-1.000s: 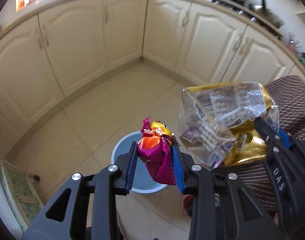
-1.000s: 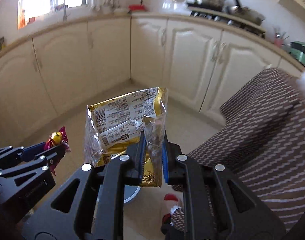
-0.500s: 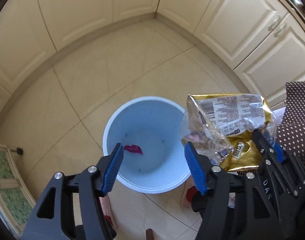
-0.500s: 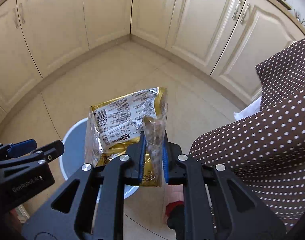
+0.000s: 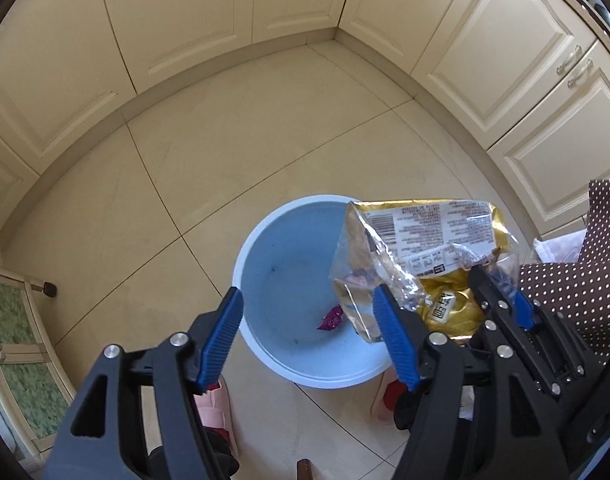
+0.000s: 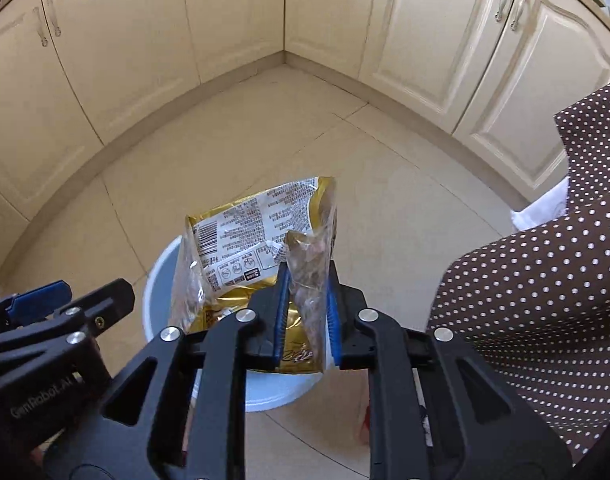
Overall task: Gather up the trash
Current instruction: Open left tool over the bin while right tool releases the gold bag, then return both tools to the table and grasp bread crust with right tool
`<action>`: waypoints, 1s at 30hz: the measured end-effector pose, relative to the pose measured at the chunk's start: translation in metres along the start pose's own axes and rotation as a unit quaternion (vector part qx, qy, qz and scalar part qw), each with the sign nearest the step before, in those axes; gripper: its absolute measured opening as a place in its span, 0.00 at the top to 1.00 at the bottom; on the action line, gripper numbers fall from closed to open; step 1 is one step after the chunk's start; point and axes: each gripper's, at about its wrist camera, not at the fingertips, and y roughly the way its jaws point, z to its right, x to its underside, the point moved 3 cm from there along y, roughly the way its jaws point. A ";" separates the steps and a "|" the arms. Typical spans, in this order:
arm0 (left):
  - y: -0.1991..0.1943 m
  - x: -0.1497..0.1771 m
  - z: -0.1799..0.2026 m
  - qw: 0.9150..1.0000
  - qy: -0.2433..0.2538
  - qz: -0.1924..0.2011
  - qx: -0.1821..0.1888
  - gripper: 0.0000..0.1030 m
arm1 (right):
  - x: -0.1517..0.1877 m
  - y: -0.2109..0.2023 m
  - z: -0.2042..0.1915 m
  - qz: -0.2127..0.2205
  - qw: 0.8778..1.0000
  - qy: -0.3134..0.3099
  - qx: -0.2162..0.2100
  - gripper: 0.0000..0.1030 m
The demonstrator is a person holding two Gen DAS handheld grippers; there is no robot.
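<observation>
A light blue bin (image 5: pixel 289 256) stands on the tiled floor below both grippers. A magenta wrapper (image 5: pixel 332 318) lies at its bottom. My left gripper (image 5: pixel 309 322) is open and empty above the bin. My right gripper (image 6: pixel 307 300) is shut on a gold and clear snack bag (image 6: pixel 257 248) and holds it over the bin's (image 6: pixel 161 280) right side. The bag (image 5: pixel 425 248) and the right gripper (image 5: pixel 501 300) also show in the left wrist view. The left gripper (image 6: pixel 71 296) shows at the left of the right wrist view.
Cream cabinet doors (image 5: pixel 185 20) wrap the room's corner behind the bin. A brown white-dotted cloth (image 6: pixel 545 280) hangs at the right. Pink and red slippers (image 5: pixel 217 404) lie on the floor near the bin. A green-patterned cabinet (image 5: pixel 13 340) stands at the left.
My left gripper opened and dropped the magenta wrapper into the bin. Both grippers tilted down and moved over the bin. The right gripper still holds the snack bag.
</observation>
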 end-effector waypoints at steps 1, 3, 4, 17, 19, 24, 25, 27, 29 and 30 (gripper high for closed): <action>-0.001 0.000 -0.002 1.000 -0.002 0.002 0.000 0.36 | -0.001 0.000 0.000 0.000 1.000 0.002 -0.002 0.79; -0.005 -0.001 -0.004 1.000 -0.005 0.008 -0.004 0.36 | -0.002 -0.001 -0.001 0.000 1.000 0.008 -0.007 0.65; -0.009 -0.002 -0.006 1.000 -0.008 0.013 -0.008 0.35 | -0.003 -0.004 0.000 0.003 1.000 0.012 -0.003 0.49; -0.090 0.014 0.008 0.996 0.024 0.085 -0.018 0.33 | -0.017 -0.092 0.007 0.067 0.998 0.006 0.006 0.43; -0.111 0.018 0.016 0.994 0.032 0.103 -0.018 0.33 | -0.019 -0.117 0.012 0.085 0.996 0.008 0.005 0.43; -0.189 0.036 0.048 0.985 0.055 0.163 0.009 0.32 | -0.021 -0.202 0.035 0.151 0.988 0.003 0.020 0.43; -0.202 0.041 0.058 0.983 0.062 0.174 0.014 0.32 | -0.018 -0.222 0.044 0.167 0.986 0.003 0.027 0.43; -0.231 0.052 0.081 0.977 0.082 0.197 0.027 0.31 | -0.011 -0.266 0.065 0.199 0.979 0.006 0.045 0.42; -0.265 0.068 0.112 0.967 0.109 0.224 0.050 0.29 | -0.001 -0.306 0.088 0.227 0.972 0.016 0.062 0.41; -0.279 0.076 0.127 0.963 0.121 0.233 0.061 0.28 | 0.006 -0.331 0.104 0.243 0.967 0.024 0.075 0.41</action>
